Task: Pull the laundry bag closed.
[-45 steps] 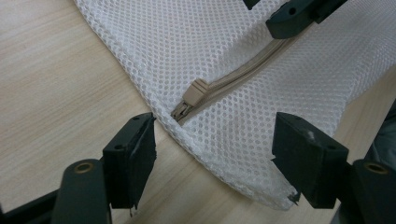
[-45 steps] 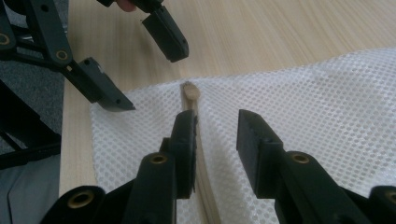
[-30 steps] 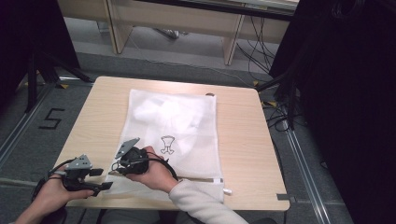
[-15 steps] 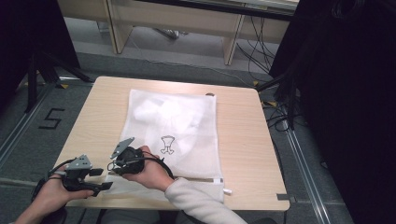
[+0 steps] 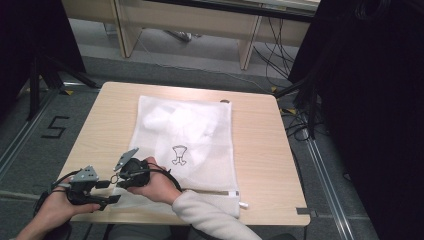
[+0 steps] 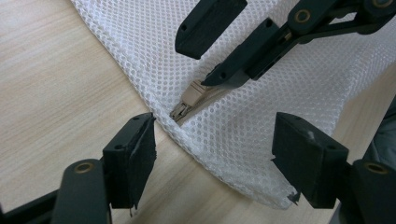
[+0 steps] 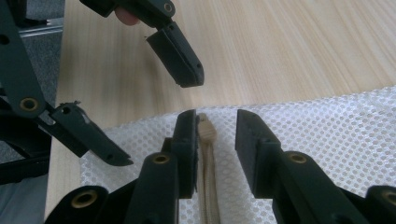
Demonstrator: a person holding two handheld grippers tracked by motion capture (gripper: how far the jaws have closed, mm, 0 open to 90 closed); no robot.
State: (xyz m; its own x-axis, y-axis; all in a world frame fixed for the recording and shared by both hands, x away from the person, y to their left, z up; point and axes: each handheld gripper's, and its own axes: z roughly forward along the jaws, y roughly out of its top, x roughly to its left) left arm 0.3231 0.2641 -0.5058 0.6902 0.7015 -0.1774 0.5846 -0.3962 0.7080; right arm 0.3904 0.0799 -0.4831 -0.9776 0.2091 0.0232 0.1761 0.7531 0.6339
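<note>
A white mesh laundry bag (image 5: 185,140) lies flat on the wooden table (image 5: 260,150), with a small black figure printed on it. Its beige zipper pull (image 6: 191,100) sits at the near left corner. My right gripper (image 5: 119,181) reaches over that corner, open. In the right gripper view (image 7: 215,119) the zipper pull (image 7: 207,130) lies between the jaws, against the left one, with a gap to the other. My left gripper (image 5: 109,191) is open just left of it. In the left gripper view (image 6: 215,140) it straddles the bag's corner edge (image 6: 261,116) without touching it.
The bag's zipper runs along its near edge to a white tab (image 5: 242,204) at the right. A small dark object (image 5: 225,101) lies at the table's far edge. Bare wood flanks the bag on both sides. Black stands and cables crowd the floor around the table.
The right gripper has edged slightly left along the bag's near corner, closer to the left gripper. The left gripper and the bag have stayed put.
</note>
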